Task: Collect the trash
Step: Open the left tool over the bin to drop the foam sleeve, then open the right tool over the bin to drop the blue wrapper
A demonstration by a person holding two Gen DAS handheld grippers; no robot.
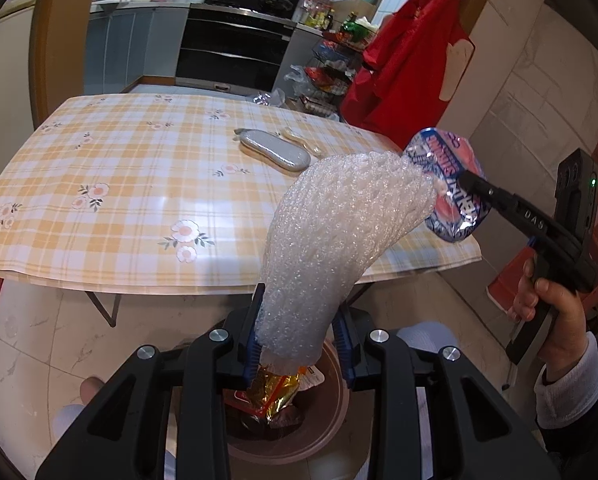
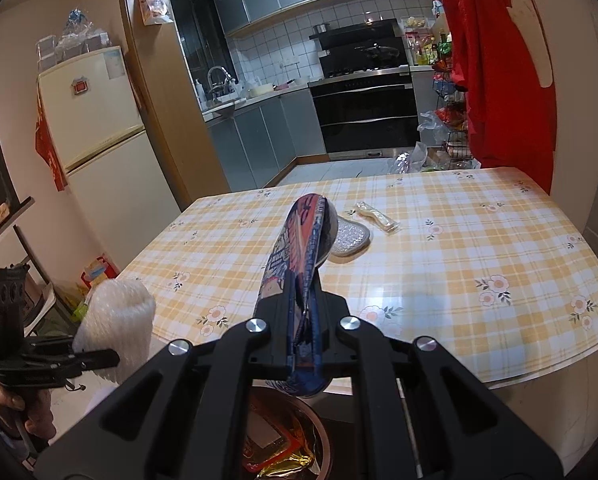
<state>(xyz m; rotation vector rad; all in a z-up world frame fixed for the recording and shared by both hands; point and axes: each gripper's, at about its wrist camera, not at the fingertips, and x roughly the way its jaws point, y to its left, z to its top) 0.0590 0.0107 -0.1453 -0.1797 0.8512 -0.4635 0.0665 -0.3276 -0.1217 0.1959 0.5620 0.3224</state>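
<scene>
carry-to-bin step: left gripper (image 1: 299, 344) jaws clamp the white foam net sleeve (image 1: 331, 232), right gripper (image 2: 305, 320) jaws pinch the flat blue-and-red snack wrapper (image 2: 299, 264); next, release both over the round brown bin (image 1: 335, 432) below.

Left gripper (image 1: 299, 344) jaws clamped; right gripper (image 2: 303, 312) jaws pinched.

The letters "DAS" stand in white on the black arm of the right gripper (image 1: 469, 184). The snack wrapper (image 1: 451, 188) beside it carries large printed lettering, too warped to read.
</scene>
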